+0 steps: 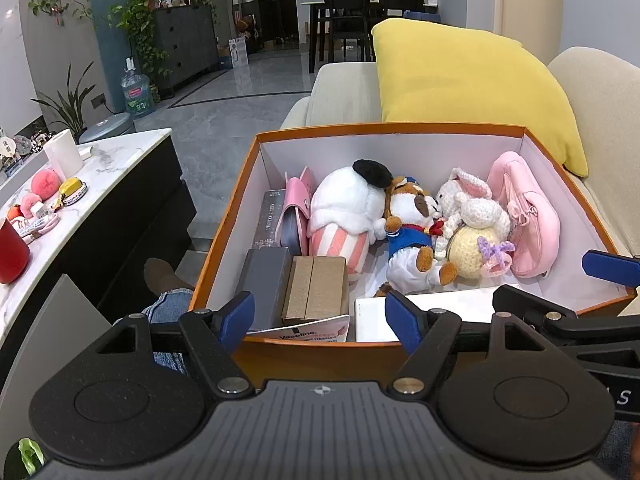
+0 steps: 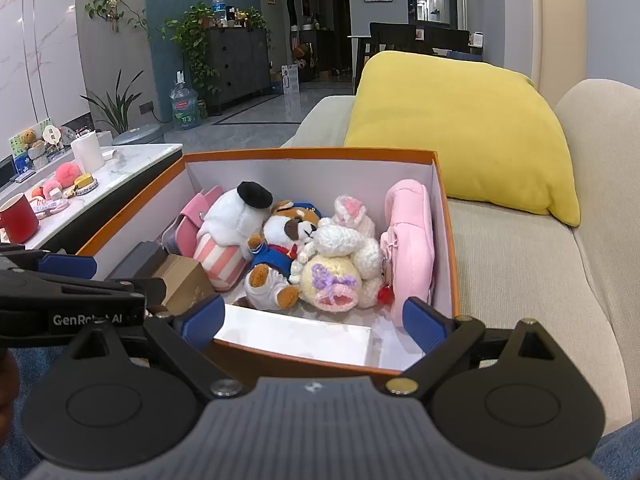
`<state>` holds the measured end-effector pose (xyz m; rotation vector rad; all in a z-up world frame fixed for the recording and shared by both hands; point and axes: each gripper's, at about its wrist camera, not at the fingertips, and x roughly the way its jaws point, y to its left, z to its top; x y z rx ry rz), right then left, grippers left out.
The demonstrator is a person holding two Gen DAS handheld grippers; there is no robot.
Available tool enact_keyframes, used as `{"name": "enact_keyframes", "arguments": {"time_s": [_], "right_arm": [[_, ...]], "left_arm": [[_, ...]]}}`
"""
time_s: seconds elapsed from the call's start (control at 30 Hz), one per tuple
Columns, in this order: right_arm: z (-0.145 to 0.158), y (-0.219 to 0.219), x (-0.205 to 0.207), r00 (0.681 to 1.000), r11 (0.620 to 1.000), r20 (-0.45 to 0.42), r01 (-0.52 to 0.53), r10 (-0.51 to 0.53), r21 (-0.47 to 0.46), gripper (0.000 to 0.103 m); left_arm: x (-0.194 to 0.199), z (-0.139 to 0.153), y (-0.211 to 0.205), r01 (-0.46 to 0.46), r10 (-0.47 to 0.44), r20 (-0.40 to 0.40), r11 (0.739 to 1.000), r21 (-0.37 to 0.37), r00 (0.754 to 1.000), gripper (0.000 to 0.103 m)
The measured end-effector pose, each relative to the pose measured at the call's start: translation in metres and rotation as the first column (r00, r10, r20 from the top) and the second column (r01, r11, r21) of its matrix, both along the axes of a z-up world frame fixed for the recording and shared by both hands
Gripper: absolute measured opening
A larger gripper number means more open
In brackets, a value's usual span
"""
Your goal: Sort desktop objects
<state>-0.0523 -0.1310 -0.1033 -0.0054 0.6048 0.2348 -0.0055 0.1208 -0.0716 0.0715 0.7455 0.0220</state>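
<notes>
Currently, far left: marble tabletop (image 1: 120, 160) with a red mug (image 1: 12, 254), pink pompoms (image 1: 45, 183), a yellow trinket (image 1: 72, 187) and a white paper roll (image 1: 64, 155). None of it is in the box.

Left gripper (image 1: 320, 320) hovers at the near rim of the orange box (image 1: 224, 240), fingers (image 1: 238, 316) spread wide, holding nothing. Right gripper (image 2: 314, 326) sits just beside it at the same rim, fingers (image 2: 424, 326) also apart and empty. The two tools crowd each other: each shows up at the edge of the other's view.

Box rests on the beige sofa (image 2: 520, 280), yellow cushion (image 2: 460, 136) right behind it. Contents, left to right: dark boxes (image 1: 266, 288) and a brown cardboard box (image 1: 316, 288) at the near left, a Vaseline packet (image 1: 304, 330) under them, a pink case (image 1: 298, 208) upright at the wall, white plush with black cap (image 1: 348, 208), sailor dog plush (image 1: 412, 236), crochet bunny (image 1: 472, 220), pink pouch (image 1: 524, 220) against the right wall. White flat box (image 2: 296, 336) lies along the near wall. Plushes are packed touching each other, little free floor left inside.
</notes>
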Motion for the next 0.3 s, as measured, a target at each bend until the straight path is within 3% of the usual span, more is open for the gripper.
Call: {"name": "enact_keyframes", "arguments": {"time_s": [0.3], "right_arm": [[0.0001,0.0000,0.0001,1.000,1.000,0.000,0.000,0.000,0.000,0.096]], "left_arm": [[-0.0007,0.0005,-0.0002,-0.001,0.001,-0.002,1.000,0.002,1.000,0.085]]}}
